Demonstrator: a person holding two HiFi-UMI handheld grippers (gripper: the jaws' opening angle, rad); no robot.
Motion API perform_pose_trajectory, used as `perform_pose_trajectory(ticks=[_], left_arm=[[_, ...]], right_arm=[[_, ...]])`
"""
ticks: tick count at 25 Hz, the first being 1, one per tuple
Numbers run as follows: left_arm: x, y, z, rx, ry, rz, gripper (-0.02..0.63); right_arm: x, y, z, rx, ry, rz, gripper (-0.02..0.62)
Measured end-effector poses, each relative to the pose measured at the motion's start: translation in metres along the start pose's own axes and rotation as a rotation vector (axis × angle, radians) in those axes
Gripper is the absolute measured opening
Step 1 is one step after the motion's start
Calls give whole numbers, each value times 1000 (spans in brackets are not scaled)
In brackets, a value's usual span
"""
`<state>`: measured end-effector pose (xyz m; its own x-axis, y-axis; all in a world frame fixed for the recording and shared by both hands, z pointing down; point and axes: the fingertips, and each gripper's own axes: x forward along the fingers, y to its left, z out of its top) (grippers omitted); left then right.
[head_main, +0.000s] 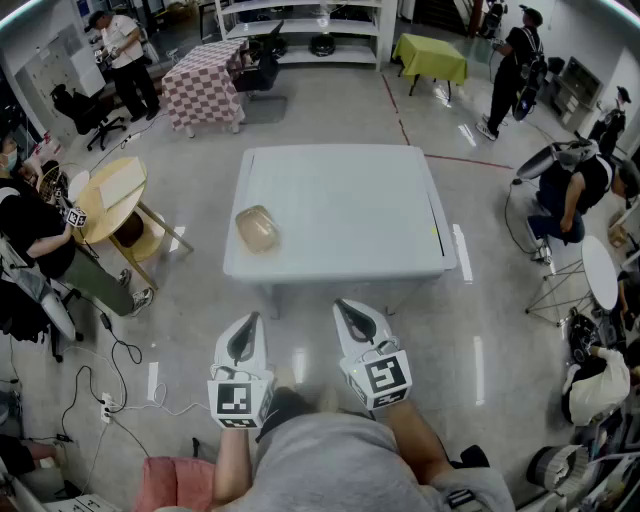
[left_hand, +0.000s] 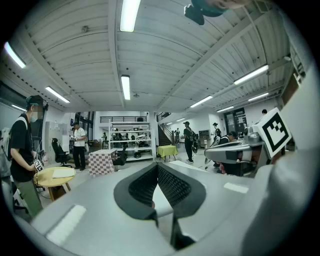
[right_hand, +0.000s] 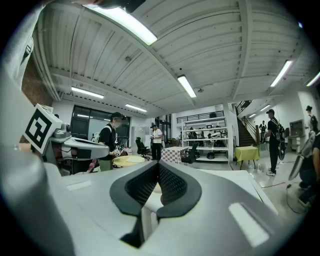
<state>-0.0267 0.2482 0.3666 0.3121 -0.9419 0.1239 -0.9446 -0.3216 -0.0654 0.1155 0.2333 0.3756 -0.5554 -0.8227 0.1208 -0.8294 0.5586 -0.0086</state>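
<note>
1. Far left of the head view: a round wooden table (head_main: 112, 192) with a seated person (head_main: 30, 235) beside it.
2. Tan lidded container (head_main: 257, 228) sits on the white worktop (head_main: 345, 205), near its front-left corner, nothing touching it.
3. Left tongs (head_main: 254, 318) (left_hand: 157, 166): tips together, nothing between them. They are held low, close to the wearer's body, short of the worktop's near edge. The container is ahead and well apart.
4. Right tongs (head_main: 342, 305) (right_hand: 159, 163): tips together, empty. Level with the left pair and just beside it, pointing at the worktop.
5. Far right: a person (head_main: 570, 190) sits by a small white round table (head_main: 600, 272).
</note>
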Motion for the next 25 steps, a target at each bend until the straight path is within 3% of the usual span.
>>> perform_pose_trajectory(ticks=[15,25], left_arm=[[2,-6,-7,-16,-2,-8,11],[42,29,-13,-17,15,0,11]], right_arm=[[10,9,-8,29,1,42,4],[54,-8,-10,31,17,31,3]])
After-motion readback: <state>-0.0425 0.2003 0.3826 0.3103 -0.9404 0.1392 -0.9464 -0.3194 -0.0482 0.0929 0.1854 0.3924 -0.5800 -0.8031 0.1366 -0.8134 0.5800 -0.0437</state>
